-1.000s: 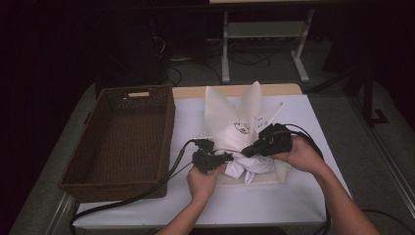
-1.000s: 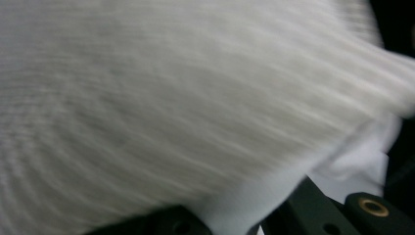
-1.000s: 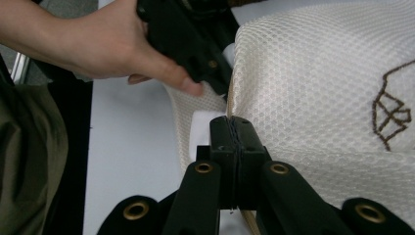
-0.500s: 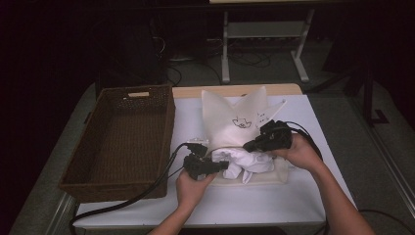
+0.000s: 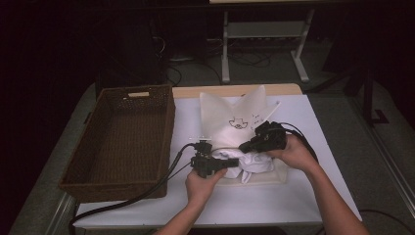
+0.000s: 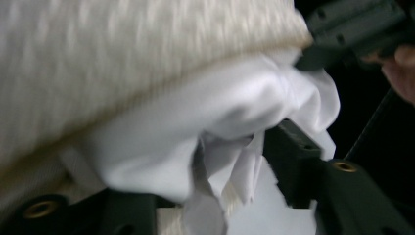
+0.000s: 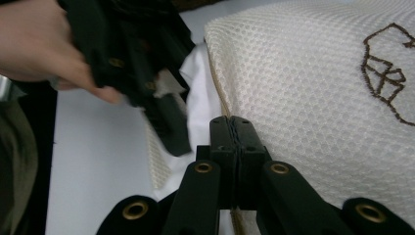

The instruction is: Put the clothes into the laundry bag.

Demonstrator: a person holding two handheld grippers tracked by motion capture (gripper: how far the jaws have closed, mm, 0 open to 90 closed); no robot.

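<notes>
A cream mesh bag (image 5: 230,115) with a brown stitched figure lies on the white table (image 5: 313,117), its mouth toward the person. A white cloth (image 5: 254,165) bulges from that mouth. My left gripper (image 5: 234,161) reaches in from the left. Its jaws have just been closing, and the white cloth (image 6: 195,122) is bunched between them under the mesh bag (image 6: 122,49). My right gripper (image 5: 243,147) is shut on the bag's rim, with the mesh bag (image 7: 303,88) stretching away on its right. The right gripper (image 7: 231,128) view also shows the left gripper (image 7: 169,129) and the white cloth (image 7: 200,98).
A brown wicker basket (image 5: 169,122) with nothing inside stands on the left of the table, close to the bag. Black cables (image 5: 147,188) trail from the left gripper past the basket's corner. A metal stand (image 5: 264,34) is on the dark floor behind the table.
The bag's upright top has sagged lower and spread wider. The left gripper dipped toward the person, then closed back in at the bag's mouth on the cloth. The right gripper stayed on the rim.
</notes>
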